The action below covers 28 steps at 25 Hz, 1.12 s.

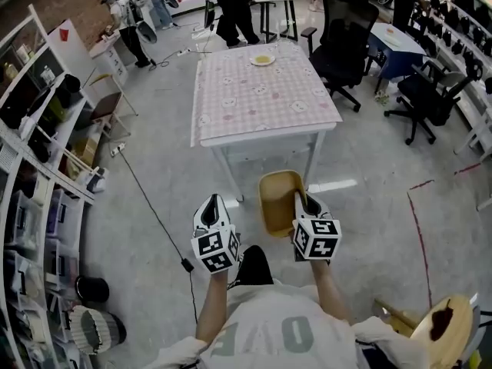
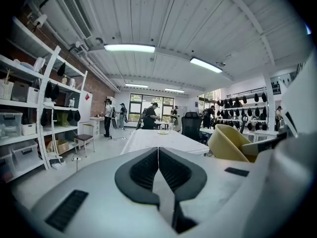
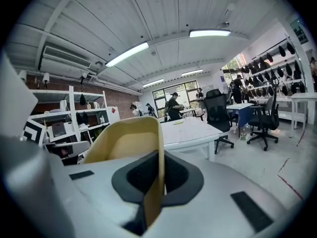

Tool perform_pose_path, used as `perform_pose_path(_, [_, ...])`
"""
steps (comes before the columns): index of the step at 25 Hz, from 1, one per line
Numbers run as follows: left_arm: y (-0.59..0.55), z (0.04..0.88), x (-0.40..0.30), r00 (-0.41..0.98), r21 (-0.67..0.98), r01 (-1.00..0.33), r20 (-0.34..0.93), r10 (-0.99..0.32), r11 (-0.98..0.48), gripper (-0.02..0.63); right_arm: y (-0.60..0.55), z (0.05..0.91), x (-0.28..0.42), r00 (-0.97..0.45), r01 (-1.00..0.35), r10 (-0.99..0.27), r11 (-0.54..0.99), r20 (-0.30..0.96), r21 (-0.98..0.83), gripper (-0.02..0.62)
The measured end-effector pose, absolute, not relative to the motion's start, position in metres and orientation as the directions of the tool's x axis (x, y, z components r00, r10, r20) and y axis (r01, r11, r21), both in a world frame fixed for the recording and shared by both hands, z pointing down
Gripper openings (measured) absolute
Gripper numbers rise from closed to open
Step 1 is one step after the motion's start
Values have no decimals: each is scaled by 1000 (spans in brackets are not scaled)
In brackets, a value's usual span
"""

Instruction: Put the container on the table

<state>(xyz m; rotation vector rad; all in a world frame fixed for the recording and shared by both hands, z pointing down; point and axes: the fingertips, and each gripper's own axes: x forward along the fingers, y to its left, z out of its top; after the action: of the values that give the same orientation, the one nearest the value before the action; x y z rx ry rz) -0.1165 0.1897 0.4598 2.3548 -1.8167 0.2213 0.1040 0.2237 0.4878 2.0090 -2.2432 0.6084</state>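
Observation:
A tan plastic container [image 1: 275,200] hangs in the air in front of the table, with my right gripper [image 1: 306,206] shut on its right rim. In the right gripper view the container's wall [image 3: 130,142] stands on edge between the dark pads [image 3: 179,175]. My left gripper [image 1: 213,210] is held beside it at the same height, shut and empty; in its own view its pads [image 2: 174,170] meet along one line and the container [image 2: 229,142] shows to the right. The table [image 1: 261,91] with a pink patterned cloth lies ahead, with a small plate [image 1: 263,60] at its far end.
White shelving [image 1: 38,152] with bins runs along the left. Black office chairs [image 1: 344,37] stand right of the table. A cable [image 1: 154,214] crosses the floor to the left. People stand at the far end of the room. A wooden stool [image 1: 446,325] is at my lower right.

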Motion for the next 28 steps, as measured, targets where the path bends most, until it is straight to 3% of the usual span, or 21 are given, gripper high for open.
perform_pose_path(11, [46,438,-121,280,22,-960,158,-947,-281,28,78,475,92,-117,-975,-951,55,286,-216,32])
perform_pose_path(28, [-262,428,-125,364,48,-931,157,-918,-361,28,-200,457,101,18,-972,-943,-93,331,-214,32])
